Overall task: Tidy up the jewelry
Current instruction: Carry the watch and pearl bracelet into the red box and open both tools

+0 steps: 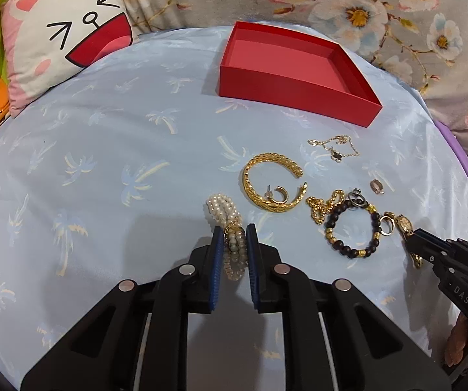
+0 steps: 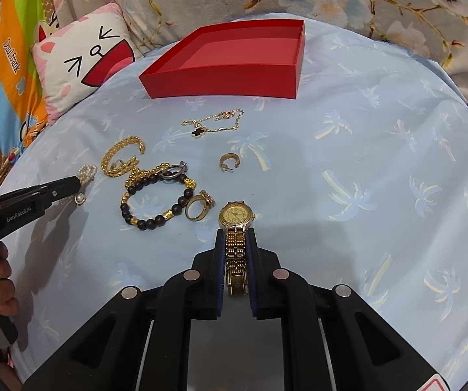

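Observation:
My left gripper (image 1: pixel 235 236) is shut on a pearl bracelet (image 1: pixel 224 211) lying on the blue cloth. My right gripper (image 2: pixel 236 239) is shut on the band of a gold watch (image 2: pixel 235 216); it also shows in the left wrist view (image 1: pixel 411 238). An empty red box (image 1: pixel 294 89) (image 2: pixel 220 78) stands at the back. Between them lie a gold bangle (image 1: pixel 271 181) (image 2: pixel 121 158), a black and gold bead bracelet (image 1: pixel 353 228) (image 2: pixel 155 198), a thin gold chain (image 1: pixel 335 146) (image 2: pixel 214 122), a gold ring (image 2: pixel 198 210) and a small hoop earring (image 2: pixel 229 162).
The blue palm-print cloth (image 1: pixel 103 169) covers a rounded surface. A cat-face pillow (image 1: pixel 67 36) (image 2: pixel 83 58) lies at the back left. A floral blanket (image 1: pixel 380 9) runs along the back and right. The left gripper shows at the left of the right wrist view (image 2: pixel 67 185).

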A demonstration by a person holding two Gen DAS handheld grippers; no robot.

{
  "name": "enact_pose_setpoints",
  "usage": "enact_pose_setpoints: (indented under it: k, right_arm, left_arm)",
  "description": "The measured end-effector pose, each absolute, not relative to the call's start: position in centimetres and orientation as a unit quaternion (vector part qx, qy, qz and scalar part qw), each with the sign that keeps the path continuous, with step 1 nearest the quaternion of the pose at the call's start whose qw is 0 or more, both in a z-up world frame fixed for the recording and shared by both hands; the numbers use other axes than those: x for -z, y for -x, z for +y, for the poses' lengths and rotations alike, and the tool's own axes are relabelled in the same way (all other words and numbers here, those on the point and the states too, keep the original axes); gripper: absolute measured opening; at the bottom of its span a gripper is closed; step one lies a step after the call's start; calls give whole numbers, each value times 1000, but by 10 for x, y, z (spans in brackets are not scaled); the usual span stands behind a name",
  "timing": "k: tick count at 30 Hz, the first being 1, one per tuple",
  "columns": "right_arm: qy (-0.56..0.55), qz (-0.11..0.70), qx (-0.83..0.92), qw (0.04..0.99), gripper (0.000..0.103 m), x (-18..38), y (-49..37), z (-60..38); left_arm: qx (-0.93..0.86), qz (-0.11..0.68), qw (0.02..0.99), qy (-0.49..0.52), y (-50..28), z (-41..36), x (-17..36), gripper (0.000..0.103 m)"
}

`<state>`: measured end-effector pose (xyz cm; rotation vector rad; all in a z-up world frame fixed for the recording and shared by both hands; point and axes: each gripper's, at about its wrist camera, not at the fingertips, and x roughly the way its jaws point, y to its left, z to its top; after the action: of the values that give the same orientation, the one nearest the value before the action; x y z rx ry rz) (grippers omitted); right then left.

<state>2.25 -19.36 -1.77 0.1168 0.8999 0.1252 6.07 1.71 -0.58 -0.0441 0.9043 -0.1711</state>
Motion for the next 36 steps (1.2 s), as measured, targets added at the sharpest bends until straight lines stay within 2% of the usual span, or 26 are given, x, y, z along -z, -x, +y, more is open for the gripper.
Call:
enact_pose_setpoints:
  k: [20, 27, 36]
  right_arm:
    - [-68, 364, -50, 928, 11, -45, -15, -203]
    - [-48, 334, -50, 940, 11, -88, -60, -209]
    - [-46, 285, -35, 957, 11, -139, -193, -218]
  left_arm:
    - [111, 357, 927, 26, -44, 45, -63, 12]
    - [150, 335, 930, 11, -93, 38, -99, 12]
    - [180, 276, 944, -27, -210, -9, -139, 12]
